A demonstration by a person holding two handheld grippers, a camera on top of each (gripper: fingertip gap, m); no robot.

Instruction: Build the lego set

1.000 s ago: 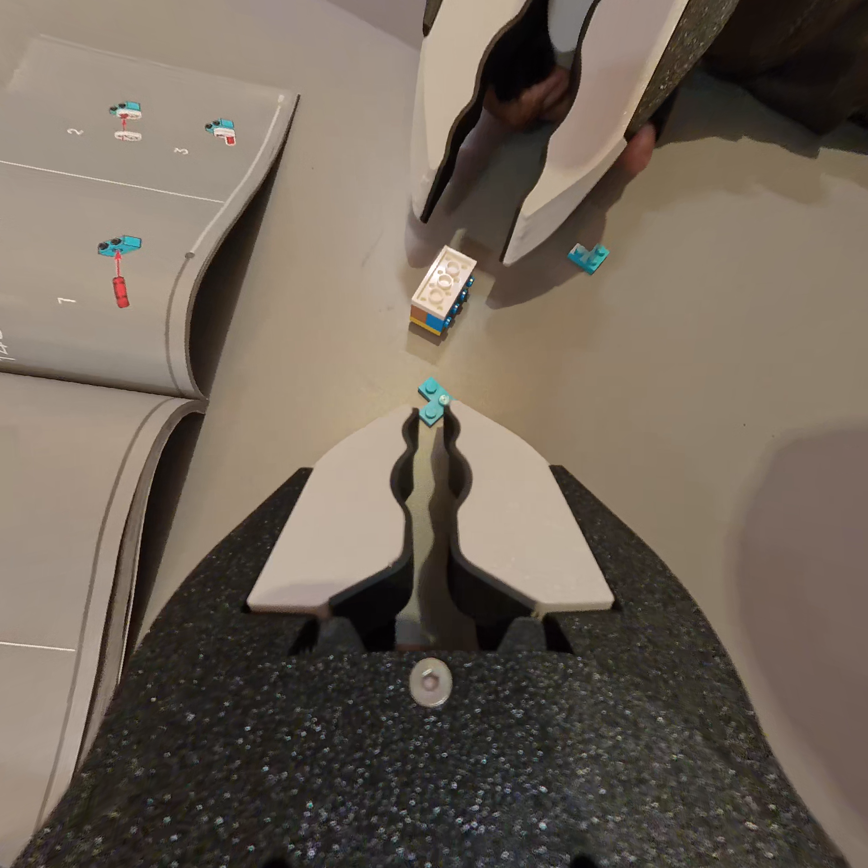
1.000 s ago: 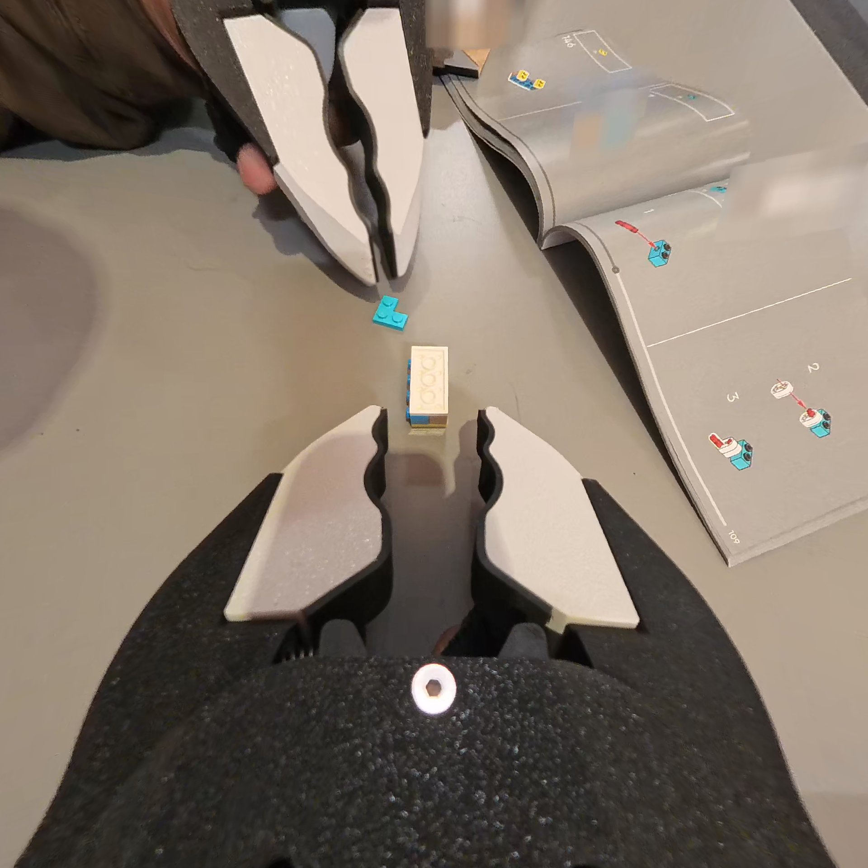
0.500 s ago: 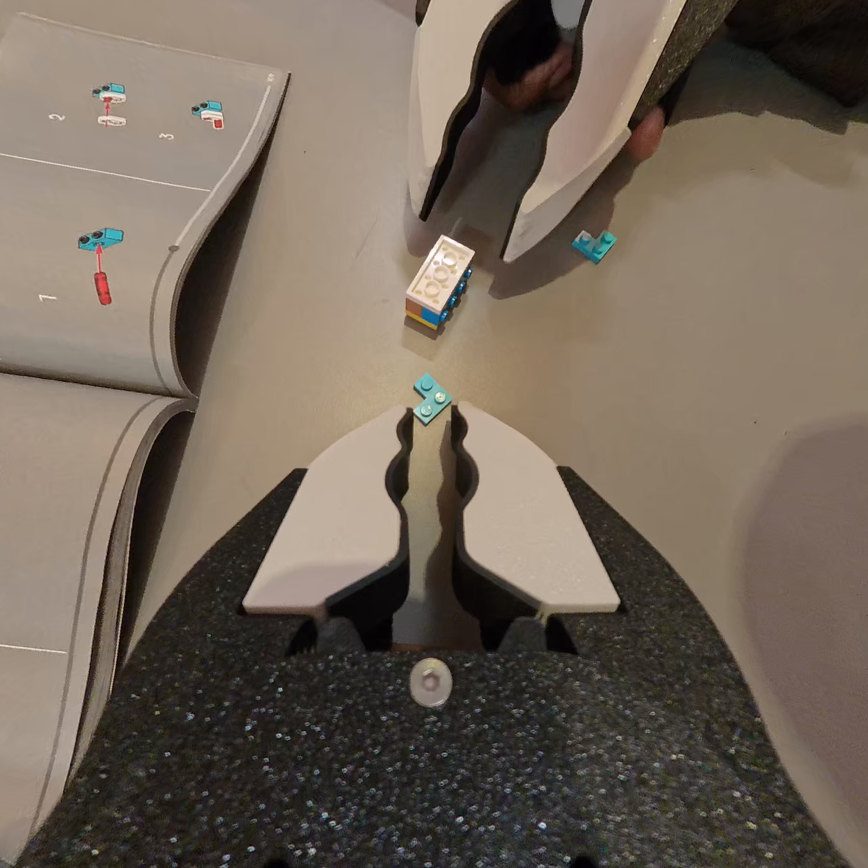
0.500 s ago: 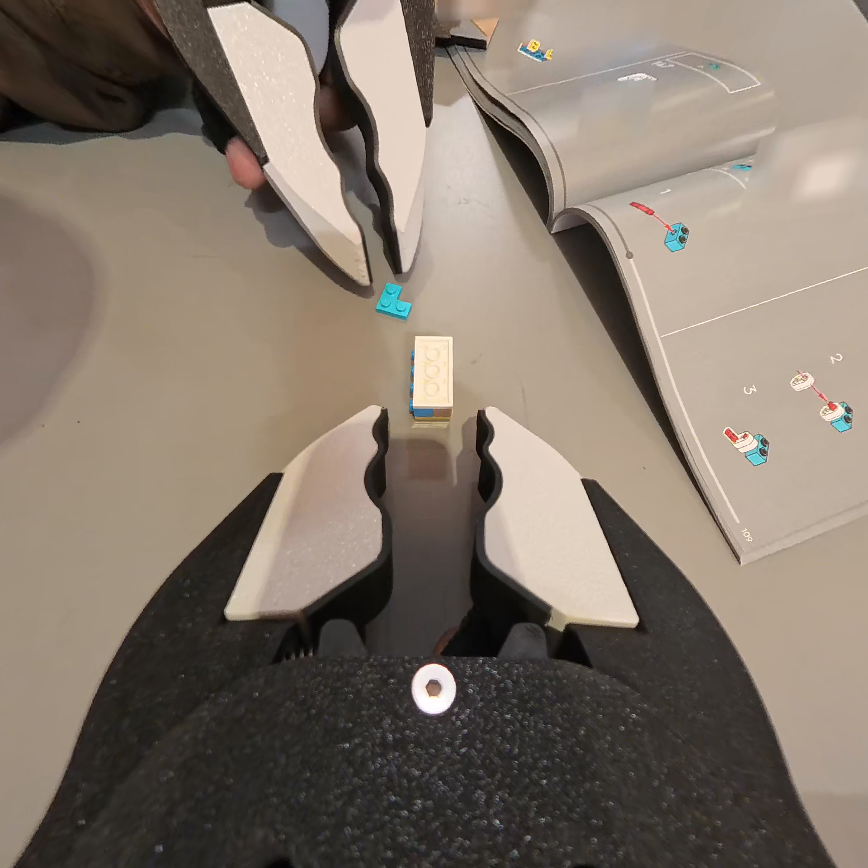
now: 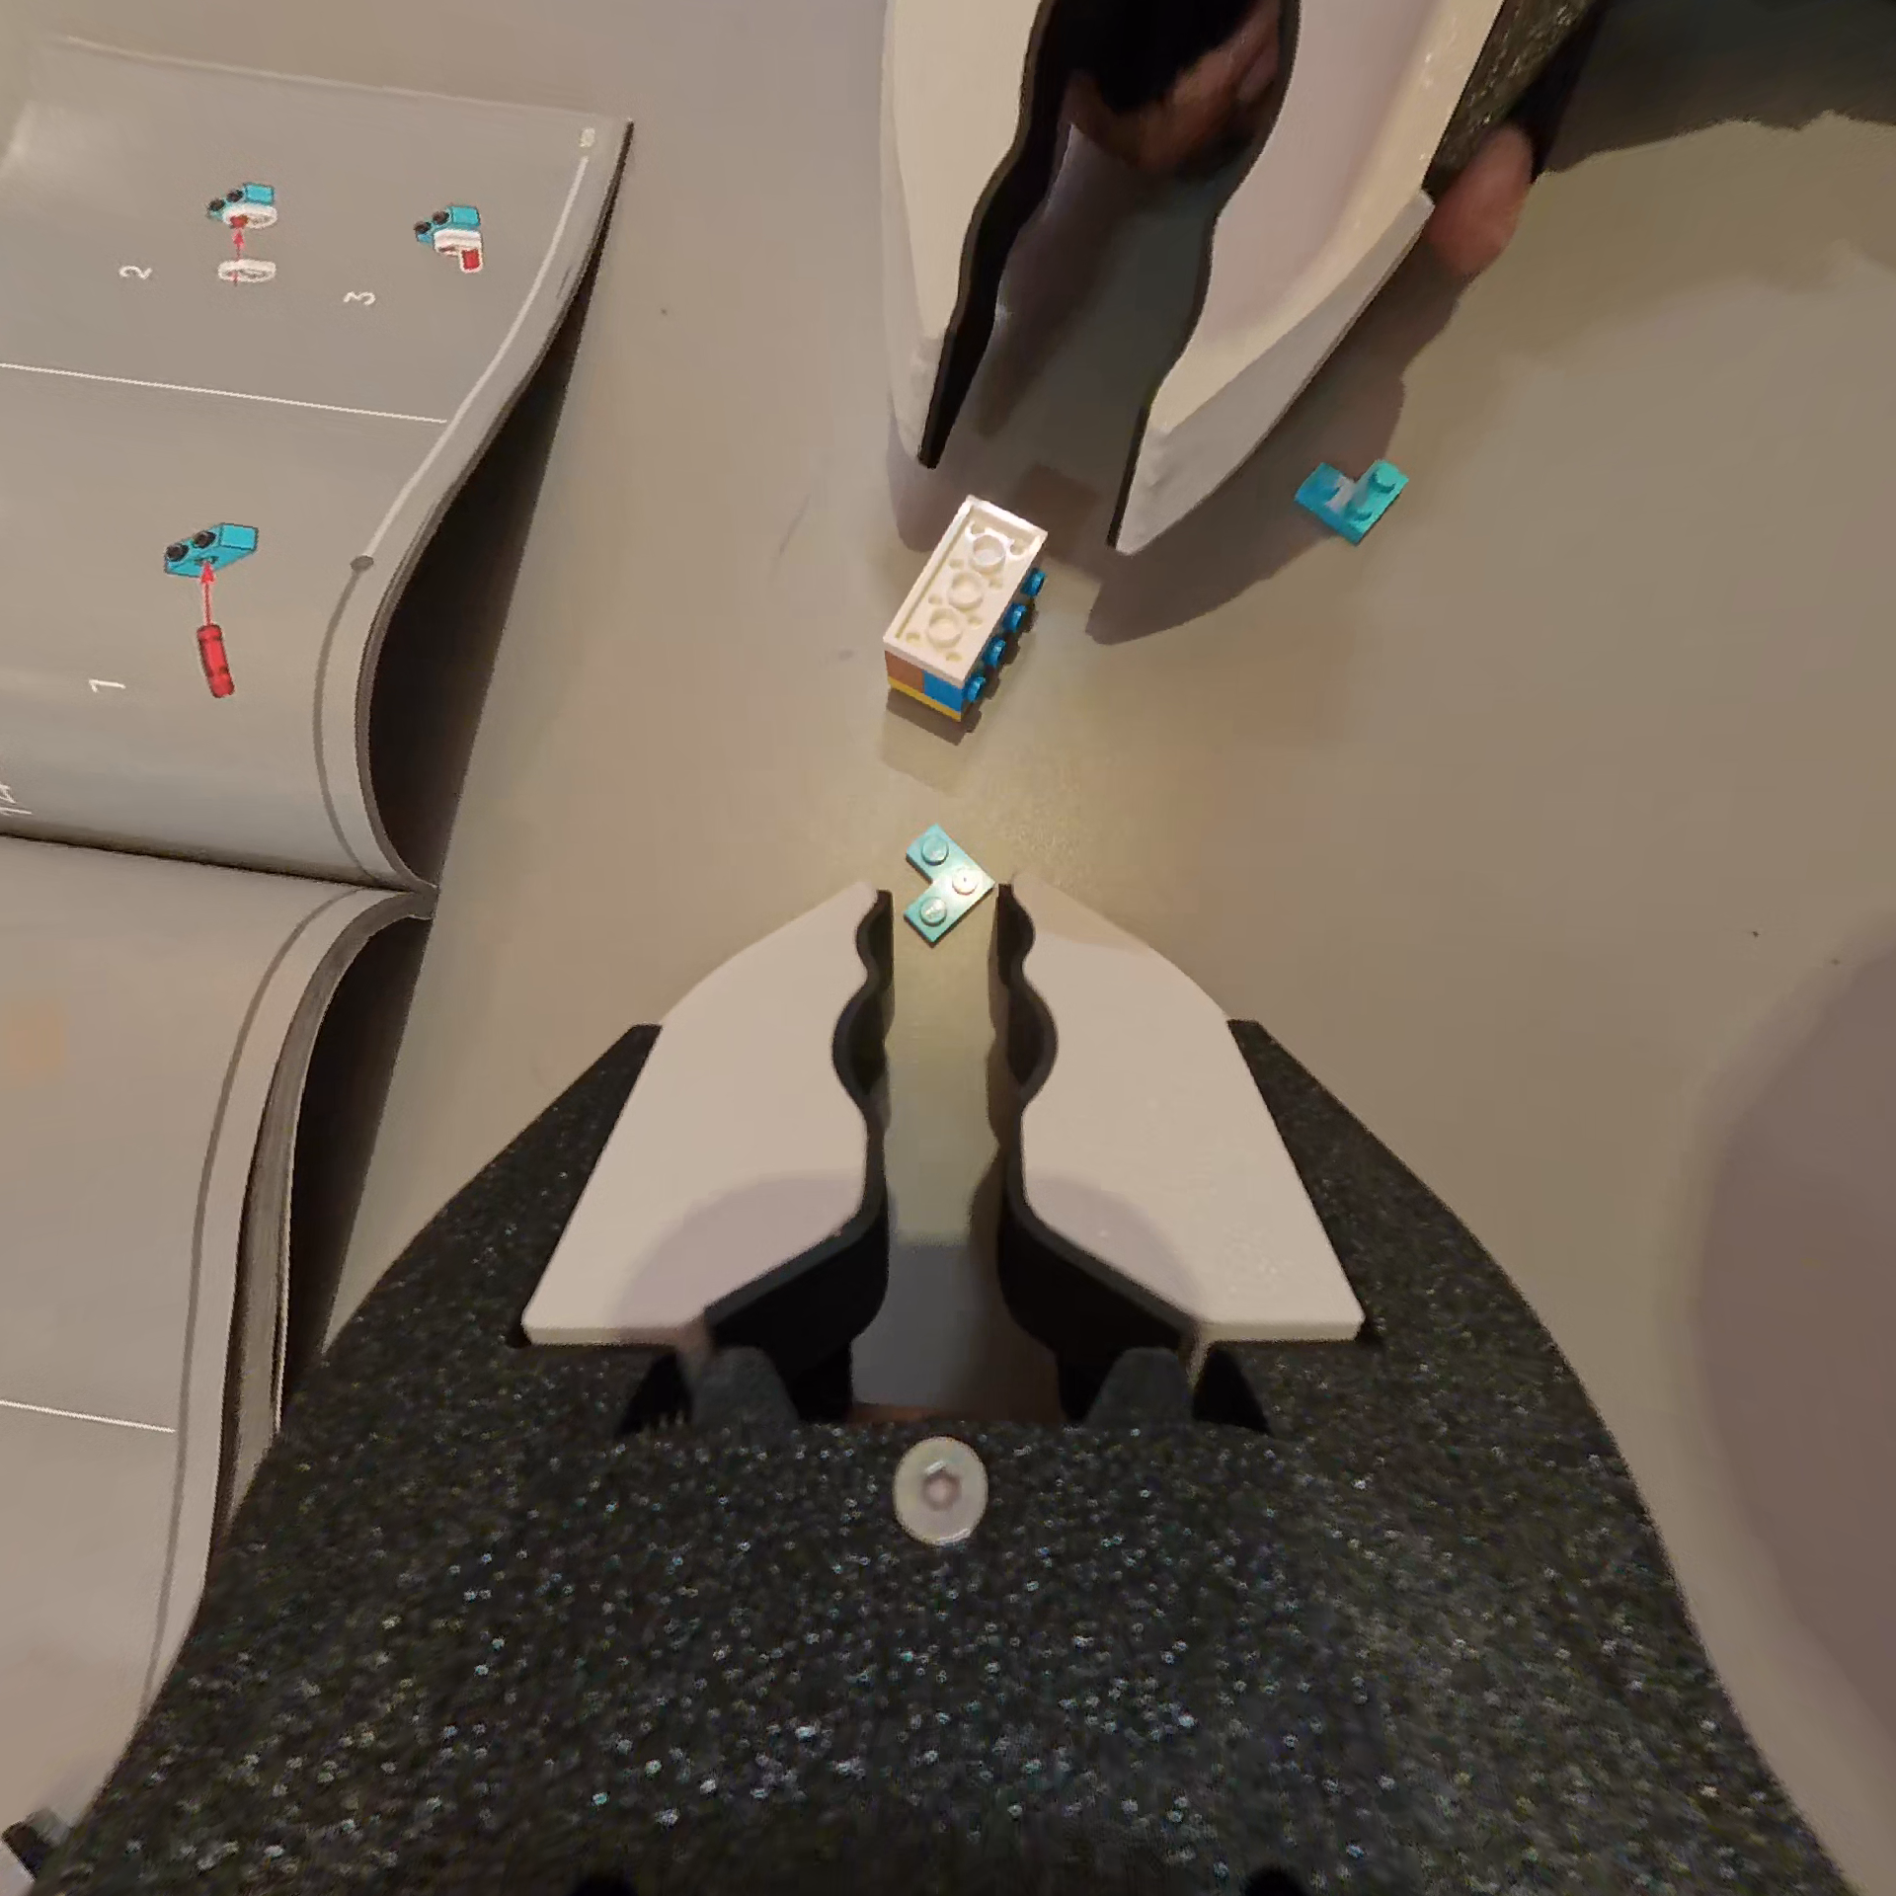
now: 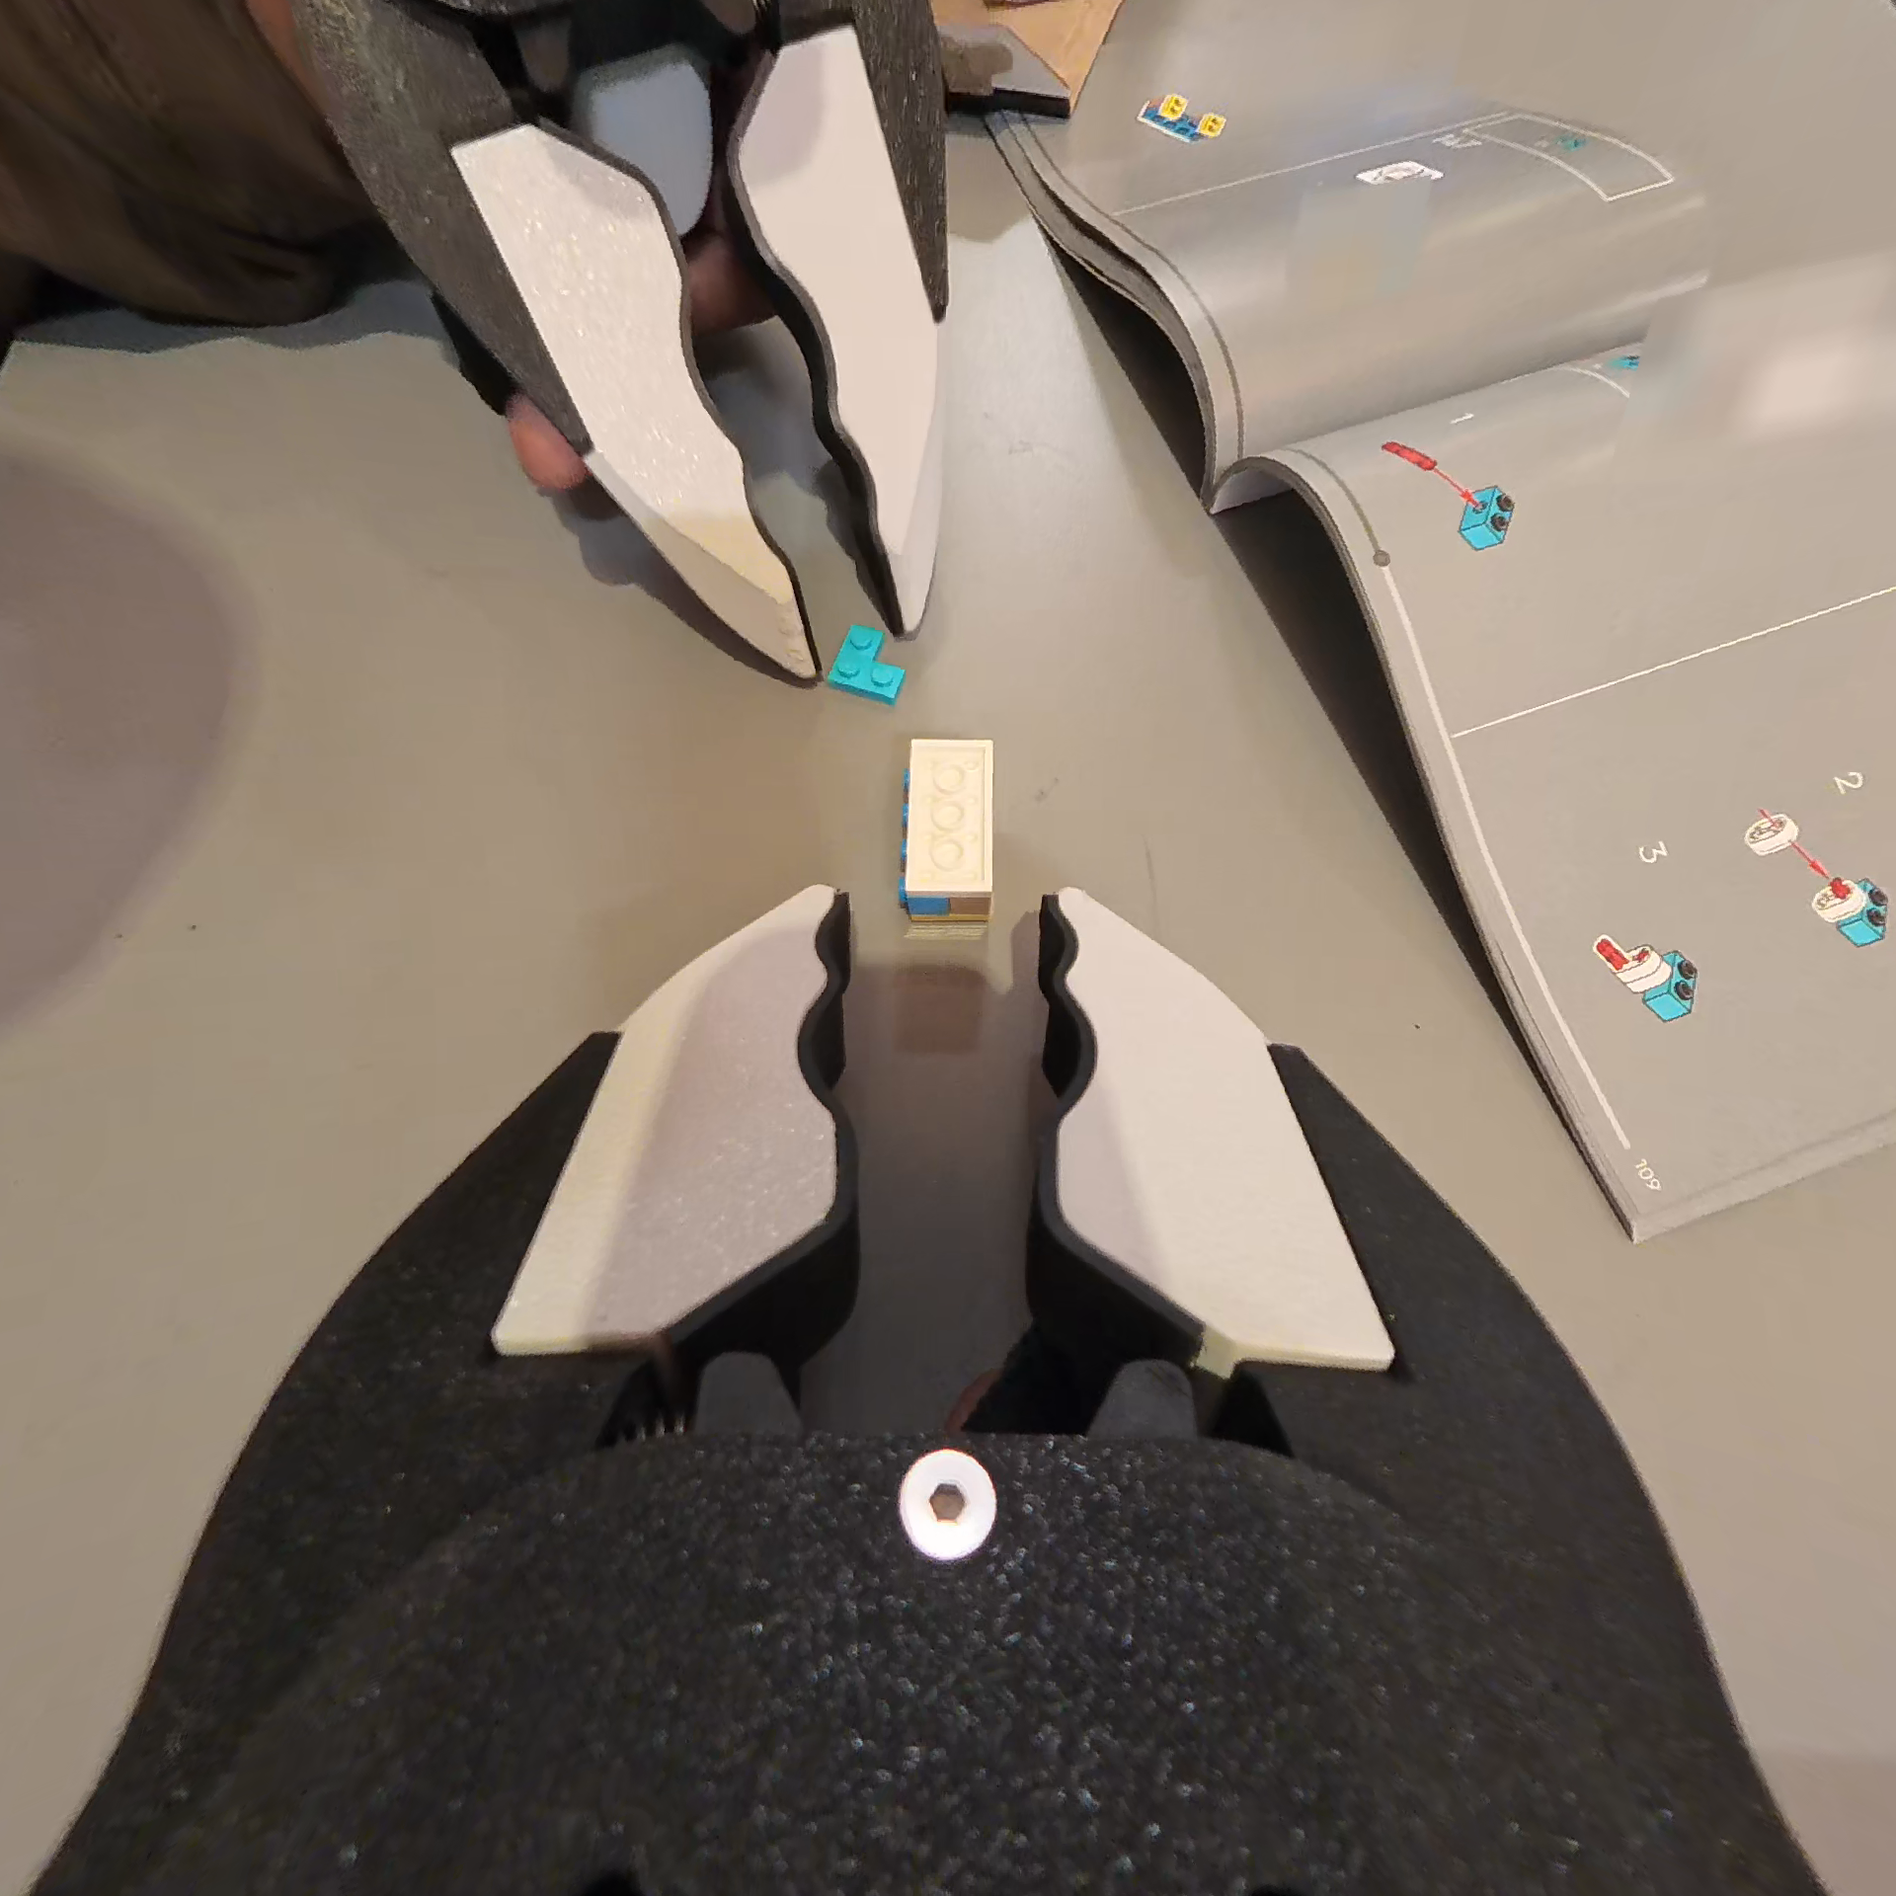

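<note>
Teal bracket piece (image 5: pixel 1349 500) (right wrist view misses it) lies on table (image 5: pixel 1539 821).

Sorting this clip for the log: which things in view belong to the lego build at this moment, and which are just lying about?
In play:
- teal corner plate, at the tips of the open left gripper
- small brick stack, white on top, just ahead of the open right gripper
- open instruction booklet

Lying about:
- second teal piece, loose on the grey table
- brown flat object behind the booklet
</note>
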